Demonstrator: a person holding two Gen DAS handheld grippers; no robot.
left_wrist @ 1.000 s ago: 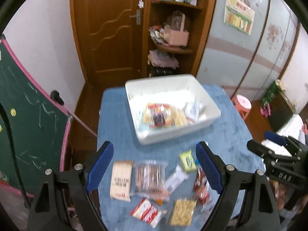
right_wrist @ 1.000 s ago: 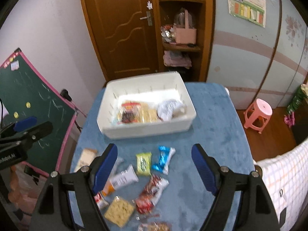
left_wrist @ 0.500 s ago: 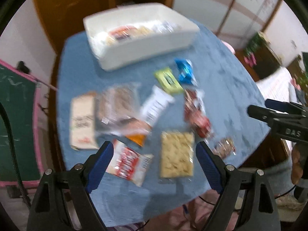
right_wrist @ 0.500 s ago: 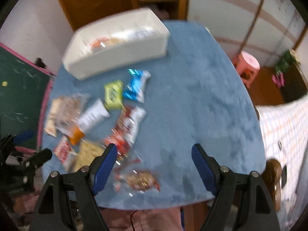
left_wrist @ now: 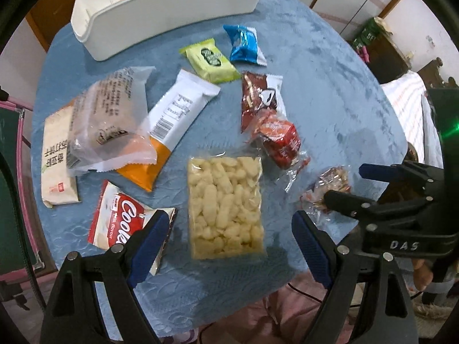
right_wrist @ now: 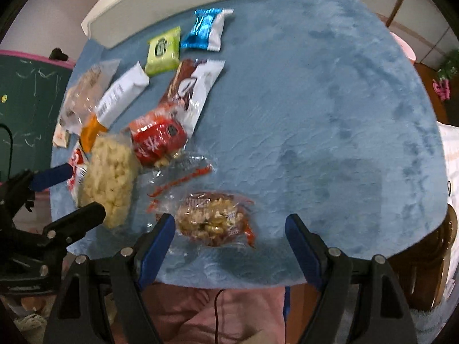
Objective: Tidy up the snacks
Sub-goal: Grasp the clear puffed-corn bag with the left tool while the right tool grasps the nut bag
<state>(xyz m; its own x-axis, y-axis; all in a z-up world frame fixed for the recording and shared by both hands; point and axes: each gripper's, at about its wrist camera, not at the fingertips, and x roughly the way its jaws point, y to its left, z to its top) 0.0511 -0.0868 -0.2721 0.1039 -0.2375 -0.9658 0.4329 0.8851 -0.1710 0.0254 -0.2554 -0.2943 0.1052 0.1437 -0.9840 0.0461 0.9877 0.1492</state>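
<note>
Left wrist view. Your left gripper [left_wrist: 229, 229] sits at the bottom of the frame, jaws wide apart and clamped on nothing; the puffed-snack bag [left_wrist: 225, 205] lies on the cloth [left_wrist: 330, 100] between them, untouched. Left of it: the red-and-white pack [left_wrist: 120, 218], partly under one blue pad. Centre left: the white-and-orange bar [left_wrist: 169, 123], the clear wafer bag [left_wrist: 109, 117] overlapping it, the beige box [left_wrist: 56, 154] at the far left. Upper centre: the green pack [left_wrist: 210, 60] and the blue pack [left_wrist: 245, 44], side by side. Centre right: the brown pack [left_wrist: 258, 97] with the red pack [left_wrist: 279, 139] resting on its lower end. The white bin [left_wrist: 160, 20] stands at the top of the frame. Your right gripper [left_wrist: 355, 185] enters at the right edge, over the nut bag [left_wrist: 334, 182].

Right wrist view. Your right gripper [right_wrist: 229, 238] also has its jaws apart and empty; the nut bag [right_wrist: 213, 219] lies between them, nearer the left pad. The puffed-snack bag [right_wrist: 110, 177] lies at centre left, your left gripper [right_wrist: 71, 195] over it.
</note>
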